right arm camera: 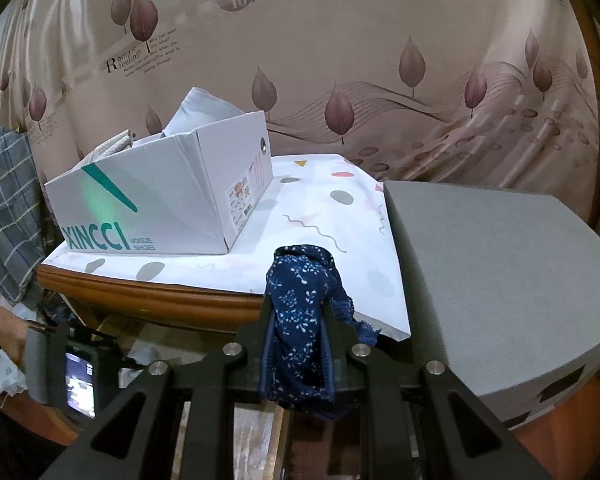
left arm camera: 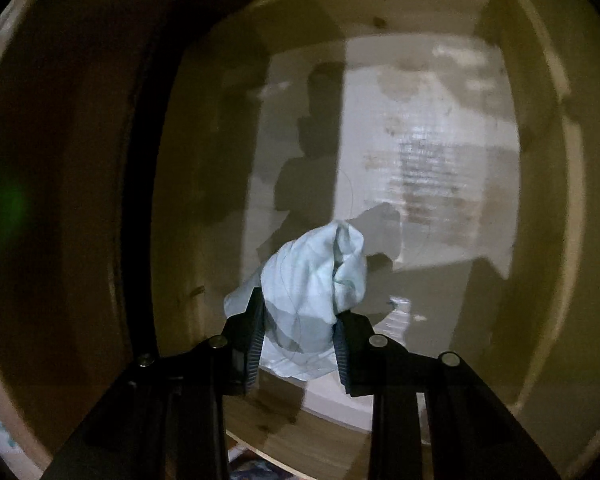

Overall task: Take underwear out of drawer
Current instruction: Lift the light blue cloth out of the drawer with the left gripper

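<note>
Two grips: left fingers (left arm camera: 298, 312) pinch pale underwear (left arm camera: 316, 276) above drawer (left arm camera: 540, 120); right fingers (right arm camera: 298, 312) pinch navy underwear (right arm camera: 300, 300).

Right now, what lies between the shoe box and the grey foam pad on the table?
Only the bare patterned cloth lies between the XINCCI shoe box and the grey foam pad; nothing stands there. This shows in the right wrist view.

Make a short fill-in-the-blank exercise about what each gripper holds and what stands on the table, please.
1. The left gripper holds a pale ____ cloth above the drawer.
2. The right gripper is shut on dark ____ underwear with white print.
3. The shoe box bears the word ____.

Missing words: blue; blue; XINCCI
</note>
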{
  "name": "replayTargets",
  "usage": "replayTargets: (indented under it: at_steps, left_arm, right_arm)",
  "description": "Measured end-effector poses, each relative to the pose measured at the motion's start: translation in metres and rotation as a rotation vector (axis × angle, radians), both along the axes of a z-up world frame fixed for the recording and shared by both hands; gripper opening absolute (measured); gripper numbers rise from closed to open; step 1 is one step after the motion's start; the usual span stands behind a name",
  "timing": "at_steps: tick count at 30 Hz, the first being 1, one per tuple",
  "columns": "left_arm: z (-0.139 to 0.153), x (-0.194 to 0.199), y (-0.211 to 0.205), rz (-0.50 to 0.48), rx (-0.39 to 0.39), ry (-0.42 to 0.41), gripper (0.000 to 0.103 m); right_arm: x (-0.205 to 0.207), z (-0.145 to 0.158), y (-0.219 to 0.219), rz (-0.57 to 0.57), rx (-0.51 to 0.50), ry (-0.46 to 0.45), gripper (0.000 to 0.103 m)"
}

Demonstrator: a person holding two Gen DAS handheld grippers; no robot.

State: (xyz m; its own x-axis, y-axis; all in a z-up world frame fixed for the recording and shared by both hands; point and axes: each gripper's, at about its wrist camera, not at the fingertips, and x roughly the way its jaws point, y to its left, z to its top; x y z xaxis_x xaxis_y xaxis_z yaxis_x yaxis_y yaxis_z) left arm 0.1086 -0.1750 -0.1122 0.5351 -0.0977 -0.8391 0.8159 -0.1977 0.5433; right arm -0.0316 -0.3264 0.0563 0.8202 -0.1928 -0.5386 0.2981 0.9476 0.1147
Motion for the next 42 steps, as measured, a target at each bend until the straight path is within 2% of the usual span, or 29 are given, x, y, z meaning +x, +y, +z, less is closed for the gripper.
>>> replayTargets:
  at_steps: [1,5,13,21,26,30,35,38,42]
  left_arm:
    - [0.006,0.000,-0.001,0.017,-0.021,0.005,0.028]
    - [-0.002,-0.009,0.030,0.076,-0.077,0.046,0.028]
    - [0.043,-0.012,0.045,0.251,-0.240,0.107,0.028]
    - [0.071,-0.013,0.068,0.458,-0.377,0.102,0.028]
    - [0.100,-0.019,0.080,0.560,-0.485,0.111,0.028]
    - [0.133,-0.036,0.087,0.576,-0.563,0.159,0.028]
    - [0.165,-0.048,0.088,0.599,-0.634,0.168,0.028]
    - [0.196,-0.048,0.090,0.642,-0.681,0.161,0.028]
    - [0.245,-0.044,0.090,0.680,-0.747,0.112,0.028]
  right_arm:
    - [0.001,0.000,0.000,-0.004,-0.006,0.003,0.019]
    - [0.003,-0.002,0.000,-0.015,-0.018,0.010,0.019]
    - [0.003,0.000,0.003,-0.046,-0.079,0.002,0.019]
    - [0.002,-0.001,-0.004,-0.074,-0.077,0.004,0.019]
    - [0.003,-0.002,-0.004,-0.080,-0.080,0.002,0.019]
    - [0.004,-0.003,-0.006,-0.084,-0.071,0.002,0.019]
    - [0.003,-0.002,-0.006,-0.083,-0.066,-0.001,0.019]
    - [0.002,-0.002,-0.007,-0.083,-0.064,-0.001,0.019]
    - [0.002,-0.002,-0.007,-0.083,-0.058,-0.004,0.019]
